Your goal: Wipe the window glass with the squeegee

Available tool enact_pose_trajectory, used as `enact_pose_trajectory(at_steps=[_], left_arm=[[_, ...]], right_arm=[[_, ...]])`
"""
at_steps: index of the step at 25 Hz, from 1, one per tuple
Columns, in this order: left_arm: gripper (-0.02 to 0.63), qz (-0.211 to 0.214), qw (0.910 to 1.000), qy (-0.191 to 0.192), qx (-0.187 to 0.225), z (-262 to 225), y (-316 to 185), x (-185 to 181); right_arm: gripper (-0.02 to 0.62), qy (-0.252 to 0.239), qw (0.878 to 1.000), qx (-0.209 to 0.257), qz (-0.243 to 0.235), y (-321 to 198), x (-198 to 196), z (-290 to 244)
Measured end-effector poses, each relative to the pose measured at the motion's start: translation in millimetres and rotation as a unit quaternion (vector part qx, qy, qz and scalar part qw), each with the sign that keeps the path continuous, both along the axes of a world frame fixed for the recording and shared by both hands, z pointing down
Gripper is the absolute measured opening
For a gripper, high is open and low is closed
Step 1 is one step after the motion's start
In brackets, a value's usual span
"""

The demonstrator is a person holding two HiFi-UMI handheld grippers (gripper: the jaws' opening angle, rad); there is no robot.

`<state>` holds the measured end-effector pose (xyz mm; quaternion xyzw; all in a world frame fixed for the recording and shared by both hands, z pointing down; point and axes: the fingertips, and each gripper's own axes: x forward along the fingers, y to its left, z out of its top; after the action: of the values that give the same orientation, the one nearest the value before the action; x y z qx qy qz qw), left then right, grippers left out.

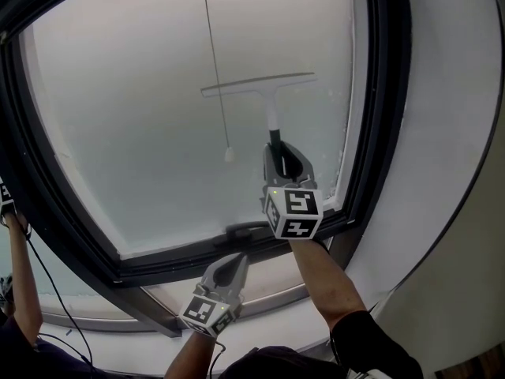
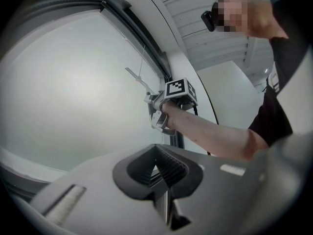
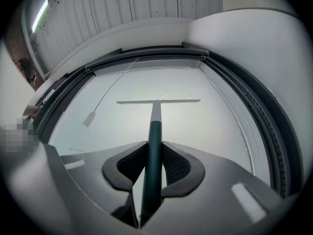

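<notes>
A thin cord (image 1: pixel 215 61) hangs straight down in front of me, ending in a small white knob (image 1: pixel 230 155). Around it runs the dark window frame (image 1: pixel 387 93), with white wall (image 1: pixel 454 133) to my right. Overhead I see ribbed ceiling panels (image 3: pixel 146 4) and a bright light strip (image 3: pixel 42 14)

Left gripper (image 2: pixel 159 166) jaws sat together, nothing between them. Past them was window glass (image 2: pixel 68 97). An arm (image 2: pixel 215 133) held the right gripper (image 2: pixel 152 101) up at the glass, marker cube (image 2: pixel 179 88) on top. The squeegee (image 2: pixel 134 75) stuck out from it onto the pane, a thin cord (image 2: pixel 142 58) beside it.
</notes>
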<state>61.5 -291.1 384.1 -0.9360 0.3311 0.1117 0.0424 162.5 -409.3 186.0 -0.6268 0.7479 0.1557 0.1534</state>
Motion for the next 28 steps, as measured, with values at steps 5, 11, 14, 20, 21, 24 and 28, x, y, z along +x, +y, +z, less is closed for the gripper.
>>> enact_pose_trajectory(at_steps=[5, 11, 14, 20, 21, 24, 28], left_arm=[[0.000, -0.004, 1.0000, -0.001, -0.004, 2.6, 1.2, -2.6], [0.000, -0.007, 0.9999, -0.001, -0.014, 11.3, 0.6, -2.9], [0.000, -0.006, 0.9999, 0.001, -0.016, 10.5, 0.8, -3.1], [0.000, -0.005, 0.9998, 0.006, -0.017, 10.9, 2.1, -2.7], [0.000, -0.004, 0.9998, 0.006, -0.017, 12.3, 2.6, -2.2], [0.000, -0.003, 0.9998, 0.005, -0.021, 15.4, 4.8, -0.3], [0.000, -0.003, 0.9996, 0.004, -0.026, 18.5, 6.6, -0.3]], right_arm=[[0.095, -0.001, 1.000, -0.011, 0.001, -2.0, 0.2, 14.5], [0.095, 0.001, 1.000, -0.021, 0.002, -3.3, 1.3, 30.3], [0.095, 0.003, 1.000, -0.027, 0.001, -2.9, 0.9, 34.1], [0.095, 0.003, 0.999, -0.037, 0.000, 1.2, -0.6, 44.7], [0.095, 0.003, 0.999, -0.038, 0.000, 2.5, -0.4, 47.7], [0.095, 0.001, 0.999, -0.044, -0.001, 4.9, 0.0, 57.1], [0.095, 0.006, 0.999, -0.054, 0.000, 6.1, -1.6, 70.0]])
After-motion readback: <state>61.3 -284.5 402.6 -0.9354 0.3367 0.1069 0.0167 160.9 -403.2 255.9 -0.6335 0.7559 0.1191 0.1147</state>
